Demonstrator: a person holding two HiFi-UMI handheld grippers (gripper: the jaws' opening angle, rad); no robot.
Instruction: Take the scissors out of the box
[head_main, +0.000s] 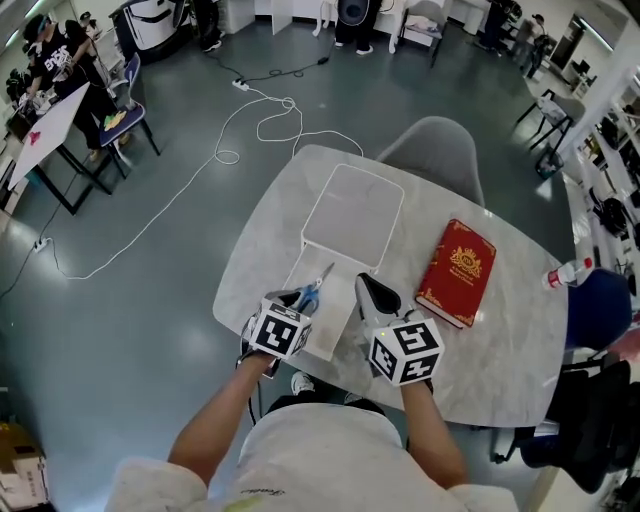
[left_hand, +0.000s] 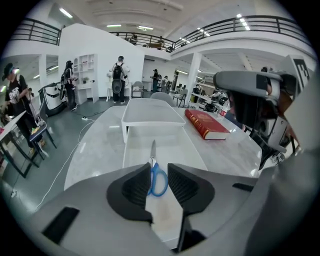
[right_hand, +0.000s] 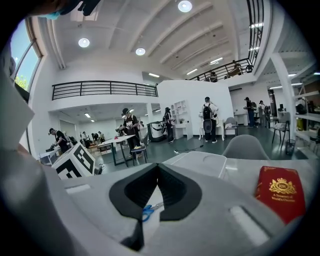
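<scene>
Left gripper view, left claw (left_hand: 159, 166) parted, scissors (left_hand: 153, 158) flat in box (left_hand: 172, 145) just beyond tips, right claw (right_hand: 158, 169) closed.

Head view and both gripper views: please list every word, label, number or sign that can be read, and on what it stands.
Red book: gold crest with small gold print on the cover, too small to read.
Marker cubes: black-and-white square patterns, no letters.
Black T-shirt of a person at the far left: white print, too blurred to read.
No text in any view is legible.
</scene>
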